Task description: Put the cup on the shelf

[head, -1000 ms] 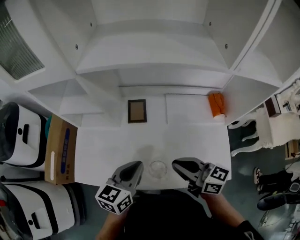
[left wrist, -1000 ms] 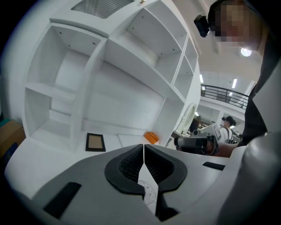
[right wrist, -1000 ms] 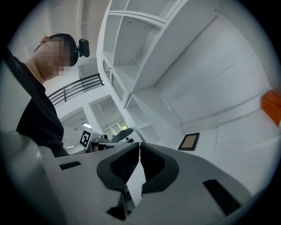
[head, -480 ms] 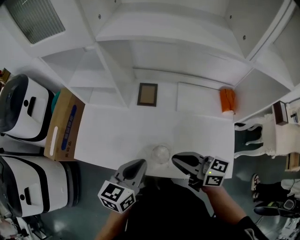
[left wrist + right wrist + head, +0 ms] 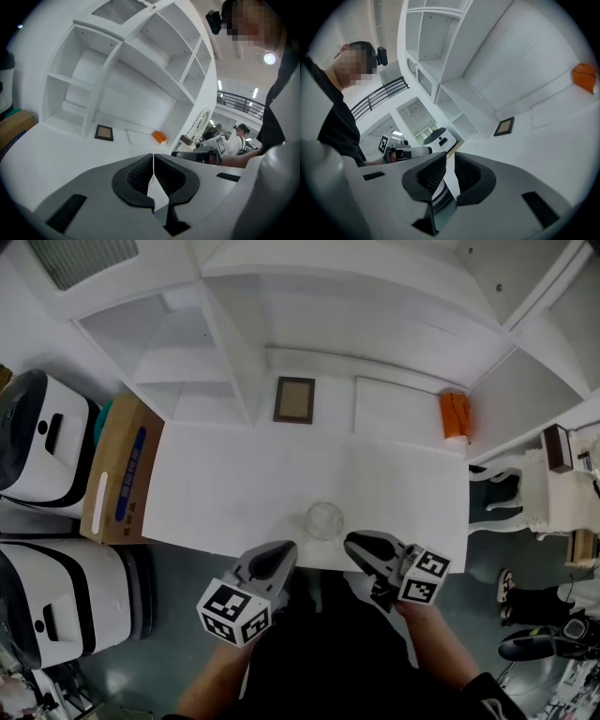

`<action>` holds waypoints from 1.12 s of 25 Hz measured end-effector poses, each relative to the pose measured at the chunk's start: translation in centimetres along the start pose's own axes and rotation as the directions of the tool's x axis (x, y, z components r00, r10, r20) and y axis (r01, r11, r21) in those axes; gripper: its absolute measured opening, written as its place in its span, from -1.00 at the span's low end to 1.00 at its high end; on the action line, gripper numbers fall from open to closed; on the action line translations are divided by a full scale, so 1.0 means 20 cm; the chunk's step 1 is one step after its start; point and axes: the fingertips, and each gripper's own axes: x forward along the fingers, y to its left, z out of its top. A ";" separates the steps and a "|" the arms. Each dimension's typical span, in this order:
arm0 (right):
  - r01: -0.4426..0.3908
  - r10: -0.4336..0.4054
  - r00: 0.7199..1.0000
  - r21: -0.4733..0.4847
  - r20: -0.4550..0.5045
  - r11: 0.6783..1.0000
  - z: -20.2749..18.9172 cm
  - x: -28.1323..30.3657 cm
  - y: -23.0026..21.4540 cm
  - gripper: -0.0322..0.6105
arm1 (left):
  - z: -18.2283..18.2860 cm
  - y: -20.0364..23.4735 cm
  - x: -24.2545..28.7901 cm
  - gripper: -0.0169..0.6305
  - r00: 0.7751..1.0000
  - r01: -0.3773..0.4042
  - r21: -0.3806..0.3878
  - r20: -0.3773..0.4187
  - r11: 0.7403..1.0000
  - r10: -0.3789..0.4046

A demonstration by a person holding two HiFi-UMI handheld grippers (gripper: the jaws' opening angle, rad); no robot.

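Now lower, the left claw point(image 5: 279, 552) and right claw point(image 5: 355, 542), both shut and empty, flank the cup point(image 5: 324, 519) at the counter's point(image 5: 225, 488) near edge; grasp not yet begun

Left gripper point(image 5: 279, 553): rounded, light grey moulded shell, with dark grey ribbed pads point(image 5: 136, 176) lining the jaws and a narrow black slot point(image 5: 66, 213) in each flank. At its rear, a white cube point(image 5: 232, 613) printed with black square markers. Right gripper point(image 5: 356, 544): same grey shell, same dark pads, same kind of marker cube point(image 5: 424, 577). Black top point(image 5: 328, 662), with a black sleeve point(image 5: 492, 697) on the right arm. Small black camera point(image 5: 382, 56) worn on the head.
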 end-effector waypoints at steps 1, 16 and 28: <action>0.000 0.000 1.000 -0.002 -0.003 1.000 -0.03 -0.01 0.00 -0.84 | 0.00 0.01 0.01 -0.89 1.000 -0.003 0.006 -0.005 1.000 0.003; 0.062 -0.062 0.990 -0.002 -0.123 0.998 -0.40 0.03 -0.25 -0.49 | -0.15 0.13 0.10 -0.89 0.998 -0.014 -0.055 -0.062 0.998 0.011; 0.078 -0.073 0.952 0.006 -0.298 0.997 -0.62 0.11 -0.33 -0.48 | -0.19 0.16 0.06 -0.89 0.998 -0.046 -0.122 -0.049 0.992 0.040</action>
